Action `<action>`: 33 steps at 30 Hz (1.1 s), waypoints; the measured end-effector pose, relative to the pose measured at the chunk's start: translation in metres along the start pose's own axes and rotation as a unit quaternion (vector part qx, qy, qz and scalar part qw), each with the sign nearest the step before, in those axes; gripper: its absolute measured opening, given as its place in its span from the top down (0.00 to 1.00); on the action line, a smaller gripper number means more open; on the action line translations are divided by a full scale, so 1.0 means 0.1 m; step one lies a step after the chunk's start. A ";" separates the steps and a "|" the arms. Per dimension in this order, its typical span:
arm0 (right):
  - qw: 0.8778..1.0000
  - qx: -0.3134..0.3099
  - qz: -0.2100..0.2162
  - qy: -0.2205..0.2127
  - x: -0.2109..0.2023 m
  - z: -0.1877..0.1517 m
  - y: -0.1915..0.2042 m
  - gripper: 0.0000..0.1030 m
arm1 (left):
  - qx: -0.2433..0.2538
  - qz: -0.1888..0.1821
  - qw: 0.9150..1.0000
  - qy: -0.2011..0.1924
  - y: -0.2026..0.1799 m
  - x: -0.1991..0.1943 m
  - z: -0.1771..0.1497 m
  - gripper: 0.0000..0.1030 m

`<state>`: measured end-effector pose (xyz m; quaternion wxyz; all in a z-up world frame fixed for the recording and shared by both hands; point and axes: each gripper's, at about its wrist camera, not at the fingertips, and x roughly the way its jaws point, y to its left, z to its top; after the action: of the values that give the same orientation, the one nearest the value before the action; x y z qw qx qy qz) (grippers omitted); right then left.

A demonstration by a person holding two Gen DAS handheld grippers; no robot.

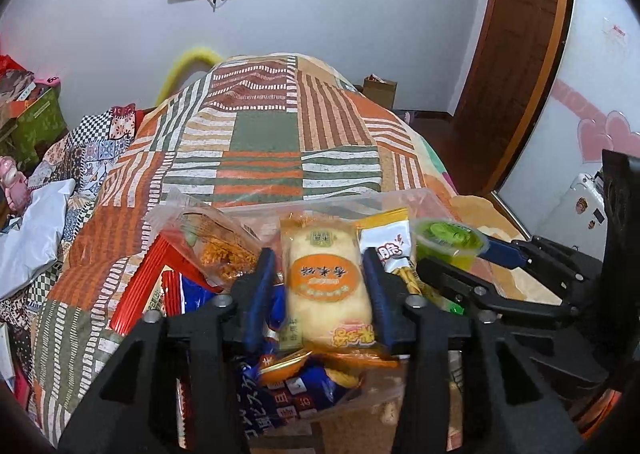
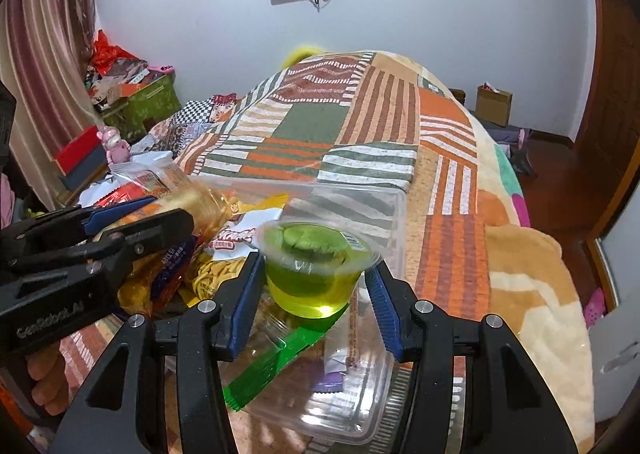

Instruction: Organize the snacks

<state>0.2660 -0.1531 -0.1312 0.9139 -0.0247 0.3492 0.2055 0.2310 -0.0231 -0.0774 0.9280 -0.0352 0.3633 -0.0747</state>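
A yellow rice-cracker packet with an orange oval label point(image 1: 326, 282) stands upright between the blue pads of my left gripper point(image 1: 320, 286). A thin gap shows at the left pad, so the jaws are open around it. The packet looks blurred. My right gripper point(image 2: 316, 290) is shut on a green jelly cup point(image 2: 316, 262), hanging over a clear plastic container point(image 2: 396, 214) on the bed. The same cup point(image 1: 448, 242) shows at the right of the left wrist view. Loose snacks lie under and beside both grippers: a clear bag of orange crisps point(image 1: 216, 242), a blue packet point(image 1: 288, 394), a green packet point(image 2: 280, 354).
Everything lies on a bed with an orange, green and white patchwork quilt point(image 1: 260, 134). A green box point(image 2: 152, 102) and clutter stand at the far left. A wooden door point(image 1: 516, 34) is at the right. A person's hand point(image 2: 44, 374) holds the left gripper.
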 end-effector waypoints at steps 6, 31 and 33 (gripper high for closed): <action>1.000 -0.005 0.005 -0.007 -0.10 -0.01 0.02 0.48 | 0.007 -0.005 1.000 -0.017 -0.02 -0.21 -0.01 0.51; 0.991 -0.016 0.001 -0.136 -1.45 -0.18 0.49 0.30 | 0.023 0.022 0.985 -0.172 -0.13 -1.86 -0.46 0.29; 0.990 -0.013 -0.005 -0.143 -1.50 -0.19 0.50 0.28 | 0.025 0.027 0.983 -0.180 -0.14 -1.92 -0.48 0.22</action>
<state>0.1337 -0.1645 -0.0432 0.9550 -0.0087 0.2120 0.2072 0.0574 -0.0063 0.0171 0.9805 -0.0154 0.1889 -0.0510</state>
